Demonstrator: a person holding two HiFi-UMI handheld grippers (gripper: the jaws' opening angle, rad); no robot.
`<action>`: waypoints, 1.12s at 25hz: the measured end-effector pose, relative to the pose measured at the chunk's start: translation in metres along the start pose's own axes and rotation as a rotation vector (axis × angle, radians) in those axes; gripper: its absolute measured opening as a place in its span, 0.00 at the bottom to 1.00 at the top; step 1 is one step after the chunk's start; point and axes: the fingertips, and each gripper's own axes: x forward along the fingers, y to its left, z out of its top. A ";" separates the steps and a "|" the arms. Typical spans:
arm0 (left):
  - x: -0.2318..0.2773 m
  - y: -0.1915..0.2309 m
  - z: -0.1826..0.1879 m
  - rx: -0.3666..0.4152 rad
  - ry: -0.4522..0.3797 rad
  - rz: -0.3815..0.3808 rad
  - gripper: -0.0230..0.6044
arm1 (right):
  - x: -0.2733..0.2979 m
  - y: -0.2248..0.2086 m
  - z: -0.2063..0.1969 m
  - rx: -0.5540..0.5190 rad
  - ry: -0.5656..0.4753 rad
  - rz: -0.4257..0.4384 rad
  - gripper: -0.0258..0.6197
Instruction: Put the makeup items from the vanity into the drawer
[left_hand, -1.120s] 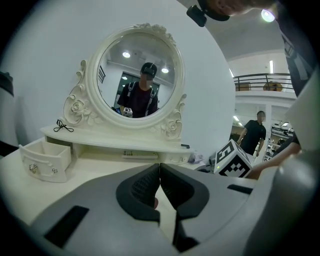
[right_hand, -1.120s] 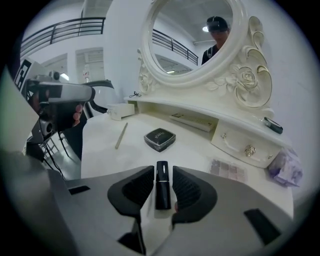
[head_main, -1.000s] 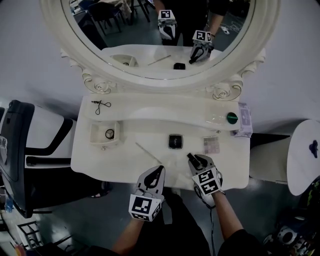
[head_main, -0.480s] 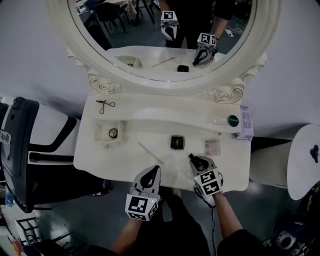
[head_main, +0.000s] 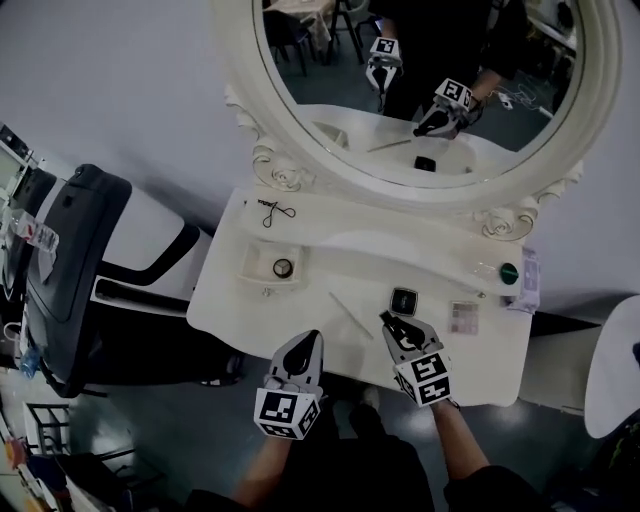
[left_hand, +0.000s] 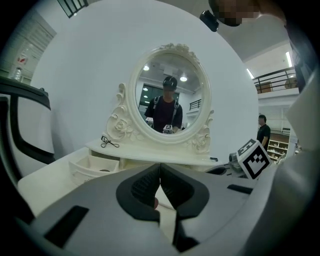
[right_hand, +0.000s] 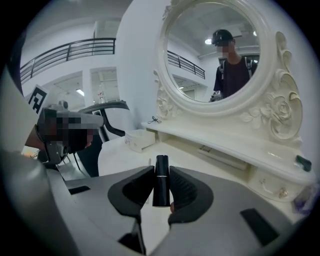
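Against the grey wall stands the oval mirror (head_main: 340, 100), its carved frame rising from the back of the white vanity (head_main: 300, 300). Both my grippers show in the glass. Left of the vanity is a black and white chair (head_main: 90, 260).

On the left part of the vanity top the drawer (head_main: 255, 262) is open, with a small round thing lying in it. My left gripper (head_main: 314, 337) is at the front edge, near the middle. Its jaws are pressed tip to tip and hold nothing. My right gripper (head_main: 388, 322) is just beside it, over the front of the top. Its jaws are part-way closed and clamped on a black tube (right_hand: 161, 175), which stands upright between the pads with its top end sticking out past them.

The other makeup lies on the vanity, none of it touching another piece. A palette (head_main: 463, 317) is to the right of my right gripper and a black compact (head_main: 404, 300) sits just beyond its tips. A thin stick (head_main: 352, 314) lies slantwise between the two grippers' tips and the drawer. A curler (head_main: 272, 210) rests on the raised back shelf at the far left, and something with a green cap (head_main: 508, 271) is at the far right.
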 end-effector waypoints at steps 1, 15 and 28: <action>-0.002 0.012 0.003 -0.002 -0.006 0.011 0.06 | 0.008 0.009 0.010 -0.009 -0.011 0.010 0.20; -0.022 0.168 0.034 -0.039 -0.045 0.047 0.06 | 0.139 0.120 0.140 -0.141 -0.062 0.100 0.20; -0.017 0.218 0.039 -0.070 -0.050 0.104 0.06 | 0.242 0.162 0.162 -0.324 0.094 0.247 0.20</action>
